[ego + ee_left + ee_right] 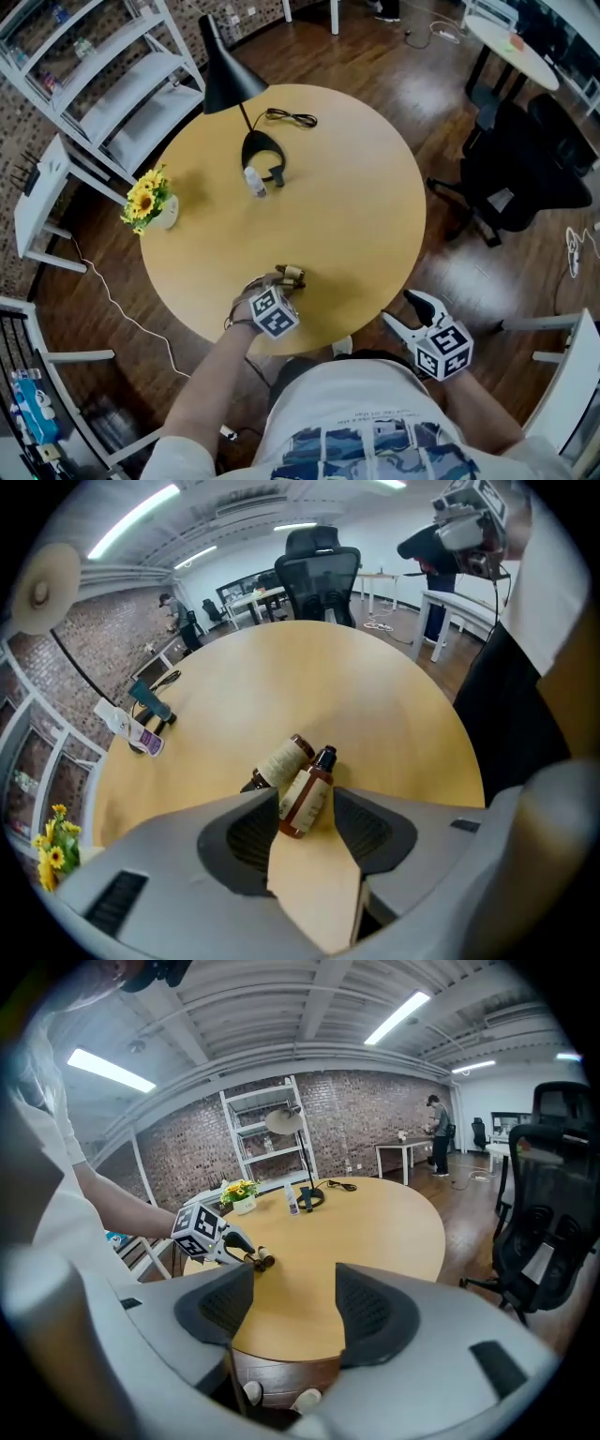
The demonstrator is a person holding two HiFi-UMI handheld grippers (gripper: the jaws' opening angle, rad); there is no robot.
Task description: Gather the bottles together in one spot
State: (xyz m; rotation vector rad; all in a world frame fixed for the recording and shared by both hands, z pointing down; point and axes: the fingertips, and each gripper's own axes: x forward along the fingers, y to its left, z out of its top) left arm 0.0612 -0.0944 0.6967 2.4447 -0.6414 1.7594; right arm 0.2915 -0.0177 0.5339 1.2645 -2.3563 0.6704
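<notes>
Two small brown bottles lie side by side near the front edge of the round yellow table (356,206). One has a beige label (280,761); the other, with a black cap (307,791), rests partly between the jaws of my left gripper (298,806), which points steeply down at it. The right pad stands clear of the bottle, so the jaws are open. In the head view this gripper (289,277) covers most of the pair (294,273). A white bottle (254,181) stands far off by the lamp base. My right gripper (404,310) hangs wide open and empty off the table's front right edge.
A black desk lamp (225,80) and a black cable (292,118) are at the table's far side. A vase of sunflowers (148,199) stands at its left edge. White shelving (112,75) is at the back left, a black office chair (525,164) on the right.
</notes>
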